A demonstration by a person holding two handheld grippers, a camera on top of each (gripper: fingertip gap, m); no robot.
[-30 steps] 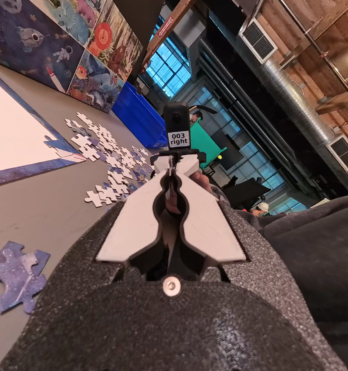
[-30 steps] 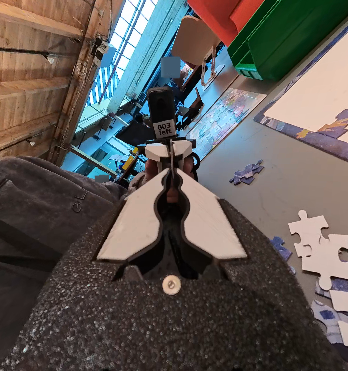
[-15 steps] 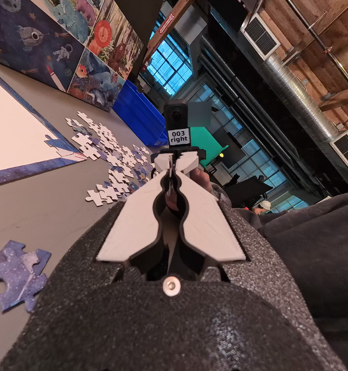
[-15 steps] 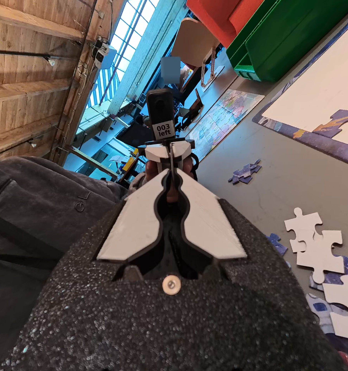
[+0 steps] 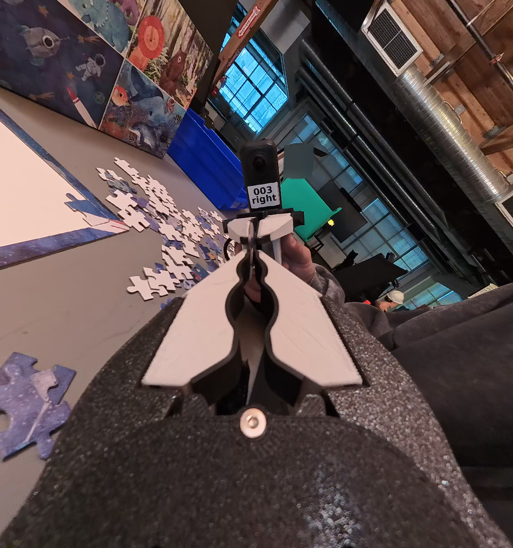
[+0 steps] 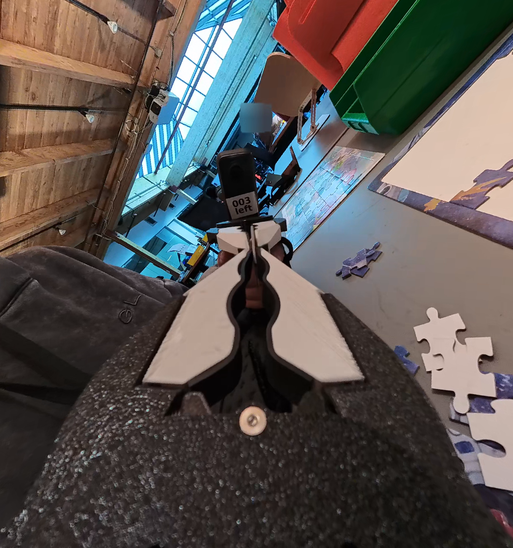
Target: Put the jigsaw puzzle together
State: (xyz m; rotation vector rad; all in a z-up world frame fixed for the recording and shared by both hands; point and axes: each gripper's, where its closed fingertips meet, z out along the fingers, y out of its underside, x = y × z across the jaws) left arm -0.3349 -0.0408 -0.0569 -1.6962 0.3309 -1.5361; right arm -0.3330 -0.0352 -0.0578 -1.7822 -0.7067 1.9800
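Observation:
My left gripper (image 5: 250, 262) and right gripper (image 6: 253, 258) point at each other, tip to tip, held above the grey table. A thin jigsaw piece (image 5: 251, 247) shows edge-on between them, and both sets of fingers are shut on it; it also shows in the right wrist view (image 6: 253, 247). The right gripper (image 5: 253, 229) faces the left wrist camera, and the left gripper (image 6: 250, 237) faces the right wrist camera. The puzzle board (image 5: 42, 246) has a blue border and a white middle. A heap of loose pieces (image 5: 166, 213) lies beside it. A small joined blue cluster (image 5: 24, 397) lies apart.
A picture-covered puzzle box (image 5: 86, 59) and a blue bin (image 5: 207, 169) stand behind the heap. Green (image 6: 427, 74) and orange (image 6: 323, 38) bins stand behind the board (image 6: 471, 219). Face-down white pieces (image 6: 456, 355) lie near my right gripper. A person's dark sleeve (image 6: 56, 326) is close.
Both grippers stay shut and tip to tip on the piece. The views have shifted only slightly.

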